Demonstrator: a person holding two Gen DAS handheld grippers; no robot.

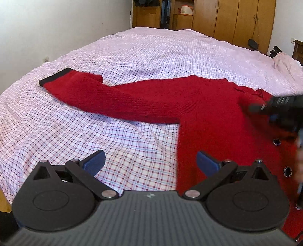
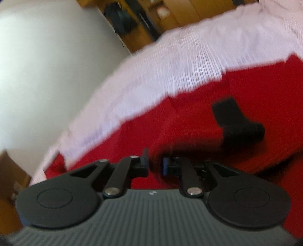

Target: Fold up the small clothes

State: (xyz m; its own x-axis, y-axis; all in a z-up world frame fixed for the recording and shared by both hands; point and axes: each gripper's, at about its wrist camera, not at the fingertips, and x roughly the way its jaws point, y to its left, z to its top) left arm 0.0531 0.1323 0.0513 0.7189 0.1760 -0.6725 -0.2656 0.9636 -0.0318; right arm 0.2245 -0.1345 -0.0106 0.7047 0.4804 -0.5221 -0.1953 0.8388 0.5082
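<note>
A red knit cardigan (image 1: 208, 117) with dark buttons lies on the checked bedsheet (image 1: 132, 143). Its left sleeve stretches out to the left and ends in a black cuff (image 1: 54, 76). My left gripper (image 1: 150, 160) is open and empty, low over the sheet at the cardigan's left side edge. My right gripper (image 2: 156, 163) is over the cardigan (image 2: 189, 121); its view is blurred, and its jaws stand nearly closed with a narrow gap, nothing clearly between them. A black cuff (image 2: 236, 123) lies on the red cloth ahead of it. The right gripper also shows in the left wrist view (image 1: 280, 107).
The bed fills most of both views. A white wall (image 1: 56, 28) runs along its left side. Wooden wardrobes and shelves (image 1: 217, 17) stand beyond the far end. Bunched sheet (image 1: 284, 62) lies at the far right.
</note>
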